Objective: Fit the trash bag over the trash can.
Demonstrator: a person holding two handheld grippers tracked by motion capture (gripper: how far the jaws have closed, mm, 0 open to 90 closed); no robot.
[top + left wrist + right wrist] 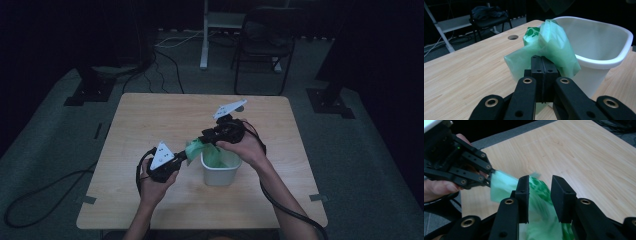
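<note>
The worktop (150, 130) is pale wood with a fine straight grain, light tan throughout. On it the bin (220, 173) is plain white inside and out. The bag (549, 47) is translucent mint green – darker green leaf-like print shows on it near the top, and again as blotches in the right gripper view. Both claws are matte black: the left claw (541, 65) and the right claw (540, 197) alike, with brass-coloured rivets at the linkages. Each carries a light grey plate (161, 154) with small dark marks. The floor (45, 140) is dull grey-green; the chair (265, 35) is black.
</note>
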